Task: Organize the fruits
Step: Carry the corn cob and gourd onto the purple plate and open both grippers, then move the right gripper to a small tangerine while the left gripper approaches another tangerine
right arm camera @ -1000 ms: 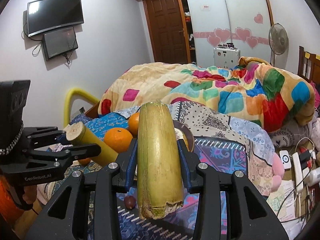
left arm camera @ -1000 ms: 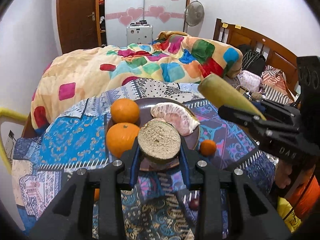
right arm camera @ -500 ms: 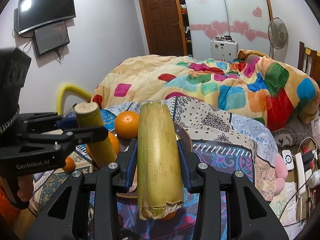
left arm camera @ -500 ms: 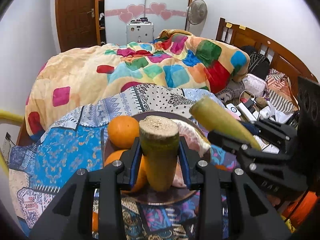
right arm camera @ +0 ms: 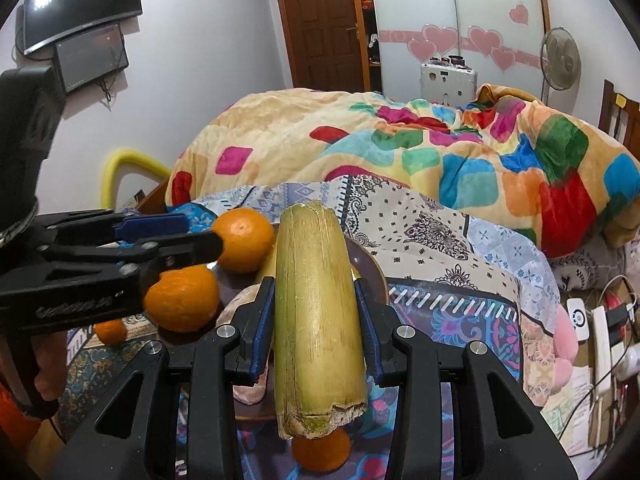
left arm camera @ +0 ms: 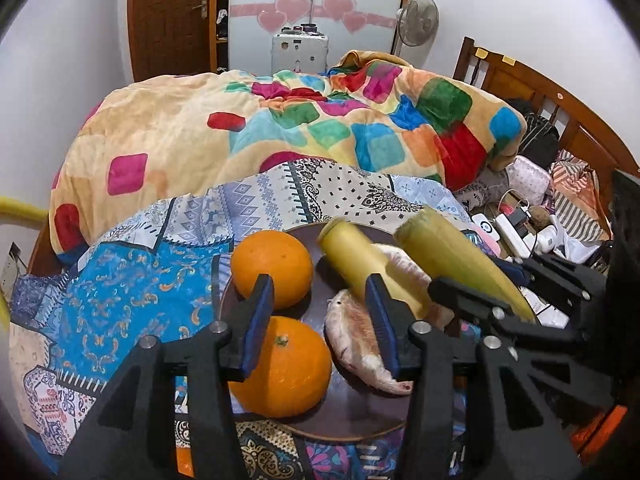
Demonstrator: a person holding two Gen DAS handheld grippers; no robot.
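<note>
A dark round plate (left arm camera: 352, 412) on the patterned cloth holds two oranges (left arm camera: 272, 266) (left arm camera: 284, 368), a peeled pomelo segment (left arm camera: 356, 344) and a yellow-green sugarcane piece (left arm camera: 360, 266) lying tilted across it. My left gripper (left arm camera: 320, 320) is open above the plate, jaws apart and empty. My right gripper (right arm camera: 316, 320) is shut on a second sugarcane piece (right arm camera: 318, 304), held over the plate's right side; it shows in the left wrist view (left arm camera: 452, 264). The oranges also show in the right wrist view (right arm camera: 244, 238) (right arm camera: 182, 300).
A small orange (right arm camera: 320, 450) lies on the cloth under the right gripper, another (right arm camera: 110, 330) at the left. A bed with a colourful quilt (left arm camera: 300, 132) rises behind the table. Chargers and cables (right arm camera: 600, 328) lie at the right.
My left gripper has opened and let go of its sugarcane piece, which now lies on the plate. The right gripper has moved closer over the plate with its piece.
</note>
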